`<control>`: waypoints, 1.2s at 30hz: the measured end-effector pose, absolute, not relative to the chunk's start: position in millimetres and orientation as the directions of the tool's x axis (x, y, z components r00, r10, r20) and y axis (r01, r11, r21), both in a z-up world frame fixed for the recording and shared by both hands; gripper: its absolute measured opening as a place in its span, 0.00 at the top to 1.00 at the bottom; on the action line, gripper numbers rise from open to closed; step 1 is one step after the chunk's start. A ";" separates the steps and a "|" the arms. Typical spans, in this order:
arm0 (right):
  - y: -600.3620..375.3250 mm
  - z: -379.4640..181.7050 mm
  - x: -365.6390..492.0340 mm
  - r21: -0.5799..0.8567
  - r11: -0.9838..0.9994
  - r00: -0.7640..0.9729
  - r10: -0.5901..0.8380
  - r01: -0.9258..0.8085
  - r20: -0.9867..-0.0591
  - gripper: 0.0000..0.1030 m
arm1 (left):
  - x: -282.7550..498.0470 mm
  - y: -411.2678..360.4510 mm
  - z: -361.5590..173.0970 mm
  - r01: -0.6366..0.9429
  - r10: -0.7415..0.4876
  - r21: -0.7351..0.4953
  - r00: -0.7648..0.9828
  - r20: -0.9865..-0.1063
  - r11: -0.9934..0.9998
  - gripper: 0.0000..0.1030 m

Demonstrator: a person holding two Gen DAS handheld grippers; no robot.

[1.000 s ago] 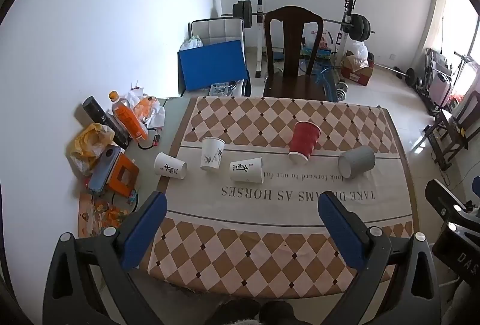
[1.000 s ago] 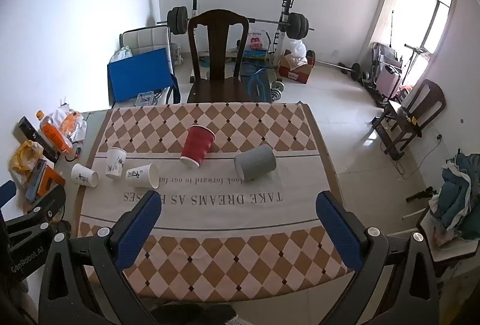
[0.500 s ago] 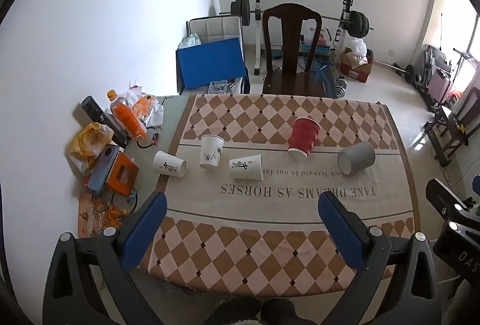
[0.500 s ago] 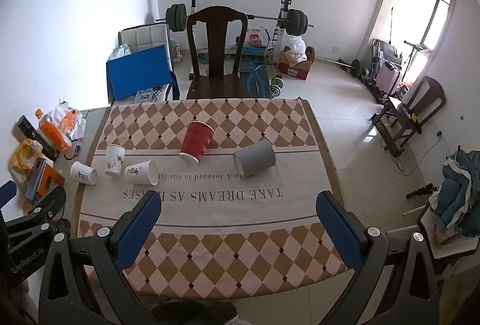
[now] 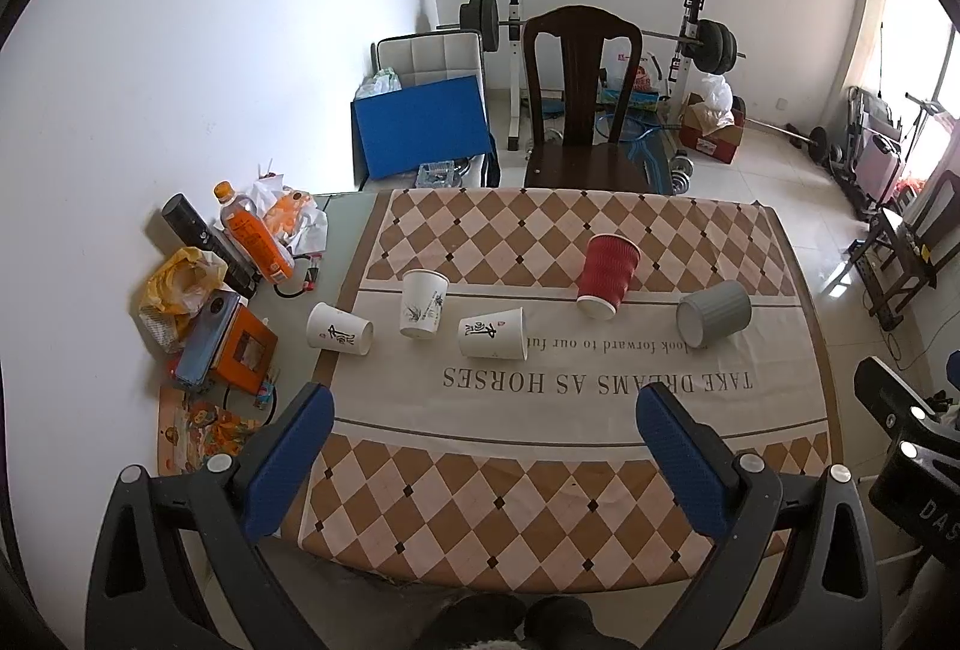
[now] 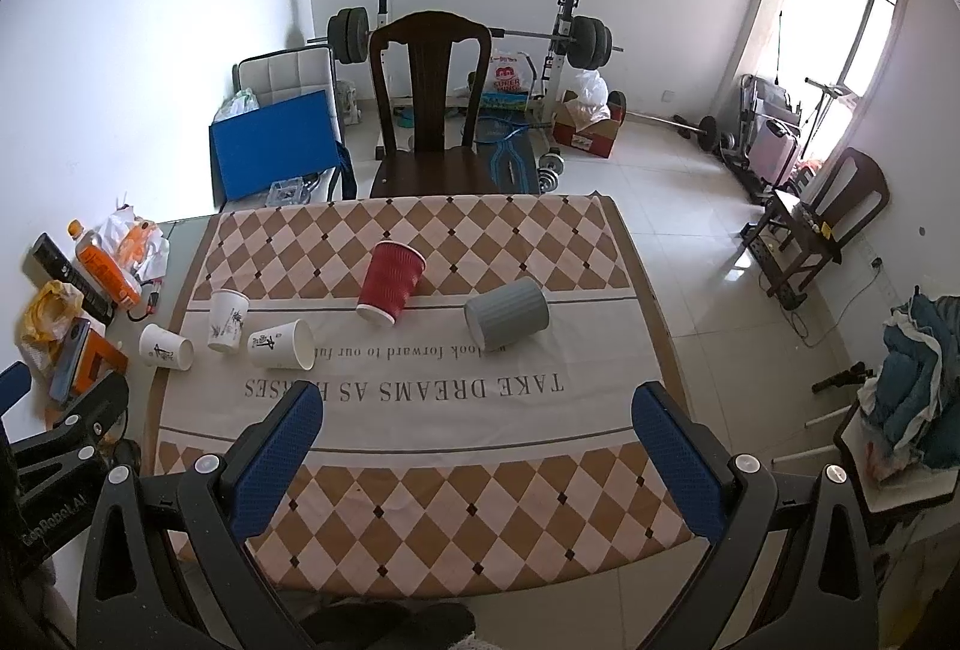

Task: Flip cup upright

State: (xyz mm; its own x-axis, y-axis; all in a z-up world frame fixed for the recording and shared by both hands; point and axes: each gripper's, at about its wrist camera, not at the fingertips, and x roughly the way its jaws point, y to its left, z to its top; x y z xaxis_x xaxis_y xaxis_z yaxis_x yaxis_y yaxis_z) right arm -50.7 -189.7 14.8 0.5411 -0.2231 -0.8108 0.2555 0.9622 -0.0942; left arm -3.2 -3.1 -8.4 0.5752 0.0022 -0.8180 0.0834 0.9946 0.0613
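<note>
Several cups sit in a row across the checked tablecloth. A red ribbed cup and a grey ribbed cup lie on their sides. Two white paper cups lie on their sides; a third white cup stands mouth up. My left gripper is open and empty, high above the table's near edge. My right gripper is open and empty, likewise high and back from the cups.
Clutter lies at the table's left edge: an orange bottle, a yellow bag, a phone on an orange box. A dark wooden chair stands behind the table. Gym weights and a blue board stand beyond.
Both grippers have drifted slightly back and up, so the table looks a little farther away. No cup has moved. Both grippers stay open.
</note>
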 end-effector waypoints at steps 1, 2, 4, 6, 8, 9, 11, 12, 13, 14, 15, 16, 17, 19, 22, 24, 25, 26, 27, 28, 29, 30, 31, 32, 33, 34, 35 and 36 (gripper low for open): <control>-189.9 14.4 -51.1 -0.093 0.962 0.540 -0.222 0.255 -0.812 0.00 | -3.3 -3.4 -8.6 0.084 0.002 0.062 0.575 -0.818 0.995 0.00; -190.0 14.6 -51.4 -0.092 0.962 0.541 -0.221 0.256 -0.811 0.00 | -3.1 -3.5 -8.2 0.084 0.003 0.063 0.574 -0.819 0.994 0.00; -189.7 15.2 -50.5 -0.092 0.962 0.541 -0.222 0.258 -0.811 0.00 | -3.0 -3.4 -8.0 0.084 0.003 0.063 0.575 -0.818 0.995 0.00; -189.3 14.3 -51.6 -0.091 0.962 0.539 -0.221 0.256 -0.813 0.00 | -3.1 -3.3 -8.0 0.084 0.001 0.061 0.576 -0.818 0.995 0.00; -189.2 17.3 -49.2 -0.092 0.962 0.540 -0.221 0.257 -0.812 0.00 | -3.0 -3.7 -8.1 0.083 0.003 0.062 0.576 -0.817 0.995 0.00; -189.2 15.2 -51.4 -0.093 0.962 0.540 -0.222 0.256 -0.812 0.00 | -2.9 -3.9 -8.0 0.084 0.003 0.062 0.576 -0.817 0.995 0.00; -189.1 18.2 -48.5 -0.093 0.961 0.539 -0.225 0.261 -0.812 0.00 | -2.7 -4.2 -7.7 0.084 0.003 0.063 0.575 -0.818 0.994 0.00; -189.3 15.7 -50.8 -0.092 0.961 0.539 -0.224 0.261 -0.812 0.00 | -2.9 -4.3 -7.6 0.084 0.003 0.063 0.576 -0.818 0.994 0.00; -188.9 17.2 -49.6 -0.093 0.961 0.538 -0.225 0.262 -0.812 0.00 | -2.9 -4.4 -7.7 0.084 0.004 0.064 0.576 -0.818 0.994 0.00; -188.6 17.3 -49.6 -0.094 0.960 0.538 -0.226 0.262 -0.812 0.00 | -2.5 -4.3 -7.5 0.084 0.003 0.063 0.575 -0.818 0.995 0.00; -188.8 16.7 -50.3 -0.092 0.961 0.538 -0.225 0.262 -0.812 0.00 | -2.6 -4.3 -7.5 0.083 0.003 0.062 0.575 -0.818 0.995 0.00; -188.8 18.7 -48.4 -0.092 0.961 0.537 -0.224 0.262 -0.813 0.00 | -2.5 -4.6 -7.4 0.082 0.004 0.062 0.575 -0.818 0.995 0.00; -188.5 18.2 -48.9 -0.093 0.961 0.537 -0.225 0.261 -0.813 0.00 | -2.9 -4.7 -7.3 0.082 0.004 0.062 0.576 -0.818 0.995 0.00; -188.1 20.3 -48.5 -0.094 0.960 0.539 -0.226 0.262 -0.812 0.00 | -2.7 -4.8 -7.4 0.082 0.005 0.064 0.577 -0.817 0.995 0.00; -189.4 20.5 -49.5 -0.087 0.961 0.540 -0.221 0.263 -0.812 0.00 | -2.9 -5.3 -7.1 0.082 0.003 0.062 0.576 -0.817 0.995 0.00; -190.4 18.8 -52.0 -0.090 0.960 0.542 -0.225 0.265 -0.809 0.00 | -2.4 -5.2 -6.8 0.082 0.005 0.064 0.577 -0.817 0.995 0.00; -190.4 20.4 -50.0 -0.088 0.961 0.540 -0.222 0.263 -0.812 0.00 | -2.7 -5.3 -7.0 0.082 0.004 0.063 0.576 -0.817 0.995 0.00; -190.0 22.1 -49.1 -0.089 0.961 0.540 -0.223 0.263 -0.812 0.00 | -2.7 -5.3 -6.9 0.082 0.004 0.063 0.577 -0.817 0.995 0.00; -190.5 19.8 -51.4 -0.089 0.961 0.541 -0.223 0.262 -0.811 0.00 | -2.8 -5.3 -6.8 0.082 0.004 0.063 0.577 -0.816 0.995 0.00; -190.1 21.5 -49.9 -0.088 0.961 0.541 -0.222 0.263 -0.811 0.00 | -3.0 -5.4 -6.8 0.082 0.004 0.064 0.579 -0.816 0.995 0.00; -190.5 20.7 -50.5 -0.088 0.961 0.541 -0.222 0.263 -0.811 0.00 | -2.6 -5.3 -6.9 0.083 0.004 0.064 0.578 -0.816 0.995 0.00; -189.7 22.3 -49.3 -0.088 0.961 0.540 -0.223 0.263 -0.812 0.00 | -2.6 -5.2 -6.9 0.083 0.003 0.063 0.577 -0.816 0.995 0.00; -189.8 21.8 -49.9 -0.088 0.961 0.540 -0.223 0.264 -0.812 0.00 | -2.6 -5.1 -6.6 0.082 0.003 0.062 0.577 -0.816 0.995 0.00; -189.5 22.8 -49.2 -0.088 0.961 0.540 -0.223 0.264 -0.812 0.00 | -2.9 -5.4 -6.7 0.082 0.003 0.062 0.578 -0.816 0.995 0.00; -190.1 20.3 -51.4 -0.088 0.961 0.541 -0.223 0.264 -0.811 0.00 | -3.0 -5.7 -6.8 0.082 0.004 0.063 0.578 -0.816 0.995 0.00; -189.6 22.1 -50.0 -0.088 0.961 0.540 -0.222 0.264 -0.811 0.00 | -3.1 -5.5 -6.7 0.082 0.004 0.063 0.578 -0.816 0.995 0.00; -189.7 21.4 -50.7 -0.087 0.961 0.541 -0.222 0.264 -0.811 0.00 | -2.5 -5.5 -6.5 0.082 0.004 0.062 0.578 -0.816 0.995 0.00; -189.6 21.3 -50.9 -0.087 0.961 0.542 -0.222 0.263 -0.811 0.00 | -2.8 -5.7 -6.7 0.082 0.003 0.062 0.579 -0.816 0.995 0.00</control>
State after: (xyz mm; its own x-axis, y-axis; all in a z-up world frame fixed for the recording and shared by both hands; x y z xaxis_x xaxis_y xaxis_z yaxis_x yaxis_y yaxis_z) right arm -50.9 -189.6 21.3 0.5416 -0.2216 -0.8109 0.2629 0.9609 -0.0869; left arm -2.8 -5.7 -6.7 0.5785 0.0035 -0.8157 0.0817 0.9947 0.0622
